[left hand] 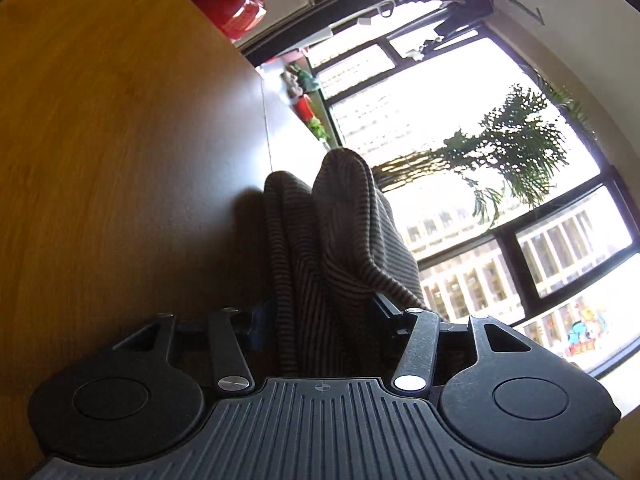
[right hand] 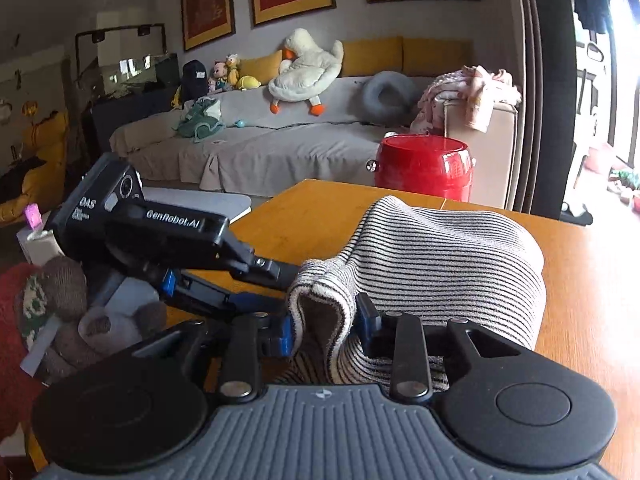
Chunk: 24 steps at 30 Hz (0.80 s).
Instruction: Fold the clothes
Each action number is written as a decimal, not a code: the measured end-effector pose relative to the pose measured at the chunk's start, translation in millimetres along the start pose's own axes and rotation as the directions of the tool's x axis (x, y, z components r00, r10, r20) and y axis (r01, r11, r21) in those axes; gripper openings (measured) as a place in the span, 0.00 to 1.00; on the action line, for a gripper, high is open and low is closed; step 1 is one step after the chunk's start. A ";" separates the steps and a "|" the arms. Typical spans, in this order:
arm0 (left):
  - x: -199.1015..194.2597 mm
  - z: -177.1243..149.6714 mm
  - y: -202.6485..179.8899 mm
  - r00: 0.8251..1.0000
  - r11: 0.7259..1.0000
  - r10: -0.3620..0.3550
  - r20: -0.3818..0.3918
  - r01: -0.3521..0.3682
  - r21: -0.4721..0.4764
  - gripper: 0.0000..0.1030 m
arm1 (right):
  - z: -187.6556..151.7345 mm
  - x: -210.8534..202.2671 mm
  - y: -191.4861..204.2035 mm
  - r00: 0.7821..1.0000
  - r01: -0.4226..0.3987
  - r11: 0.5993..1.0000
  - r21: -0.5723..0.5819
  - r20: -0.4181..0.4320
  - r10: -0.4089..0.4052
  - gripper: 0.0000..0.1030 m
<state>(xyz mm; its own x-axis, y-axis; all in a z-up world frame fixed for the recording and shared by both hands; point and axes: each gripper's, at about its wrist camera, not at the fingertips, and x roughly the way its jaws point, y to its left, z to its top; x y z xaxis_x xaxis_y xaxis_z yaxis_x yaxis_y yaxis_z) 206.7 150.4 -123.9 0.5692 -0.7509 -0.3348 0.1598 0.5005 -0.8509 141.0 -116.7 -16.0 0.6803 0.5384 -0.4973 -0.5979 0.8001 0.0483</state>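
A knit garment (right hand: 440,256) with thin dark stripes lies bunched on the wooden table (right hand: 320,208). A rolled fold of its near edge fills the gap between the blue pads (right hand: 366,316) of my right gripper (right hand: 324,326), which is shut on it. My left gripper (right hand: 294,280) comes in from the left and holds the same edge just beyond. In the left wrist view, which is rolled sideways, the garment (left hand: 344,216) rises in two folds out of the left gripper (left hand: 320,312) and hides its fingertips.
A red drum-shaped container (right hand: 424,164) stands just past the table's far edge. Behind it is a grey sofa (right hand: 280,148) with plush toys. A pile of soft toys (right hand: 60,308) sits at the near left. A large window (left hand: 460,120) and a palm plant (left hand: 516,148) face the left gripper.
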 end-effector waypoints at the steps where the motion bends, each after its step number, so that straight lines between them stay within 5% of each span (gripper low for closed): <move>1: -4.5 1.1 -0.9 1.000 1.000 0.006 0.030 -0.006 0.007 0.68 | -3.0 2.7 6.5 1.000 0.001 0.999 -0.037 -0.013 -0.002 0.32; 3: -17.3 3.2 -1.3 0.996 1.000 -0.017 0.087 0.016 0.009 0.81 | -9.6 5.3 24.4 0.999 0.036 0.989 -0.146 -0.017 -0.038 0.35; 6: -29.1 3.8 -10.6 0.988 0.997 -0.061 0.141 0.054 0.050 0.82 | -14.5 9.1 44.2 0.995 0.085 0.960 -0.266 -0.021 -0.094 0.39; 11: -0.3 -2.2 -37.9 0.998 0.988 -0.031 0.051 0.023 0.155 0.80 | -19.3 9.7 58.2 0.993 0.098 0.929 -0.358 -0.029 -0.116 0.42; 13: 13.1 -6.3 -45.5 1.000 0.980 0.005 0.014 -0.008 0.200 0.71 | -18.8 7.6 58.4 0.993 0.089 0.927 -0.364 -0.036 -0.109 0.43; 17: 22.5 -16.4 -43.2 0.995 0.964 0.095 -0.005 -0.091 0.250 0.68 | -6.0 -11.0 36.2 0.996 -0.026 0.970 -0.243 -0.085 0.005 0.47; 19: 17.9 -16.5 -44.4 0.993 0.957 0.114 0.009 -0.112 0.267 0.67 | 0.4 -29.1 19.4 0.994 -0.071 0.982 -0.175 -0.099 0.054 0.65; 24: 17.0 -21.2 -56.0 0.990 0.938 0.141 0.029 -0.143 0.317 0.68 | 9.7 -73.6 -31.2 0.998 -0.025 0.999 0.047 -0.055 0.027 0.83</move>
<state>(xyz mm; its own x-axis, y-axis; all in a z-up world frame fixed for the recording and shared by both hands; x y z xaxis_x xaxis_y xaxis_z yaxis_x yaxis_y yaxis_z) 190.3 100.5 -90.5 0.6090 -0.6599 -0.4401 0.3238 0.7133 -0.6215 113.7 -178.7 27.5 0.6392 0.5447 -0.5428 -0.5941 0.7980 0.1011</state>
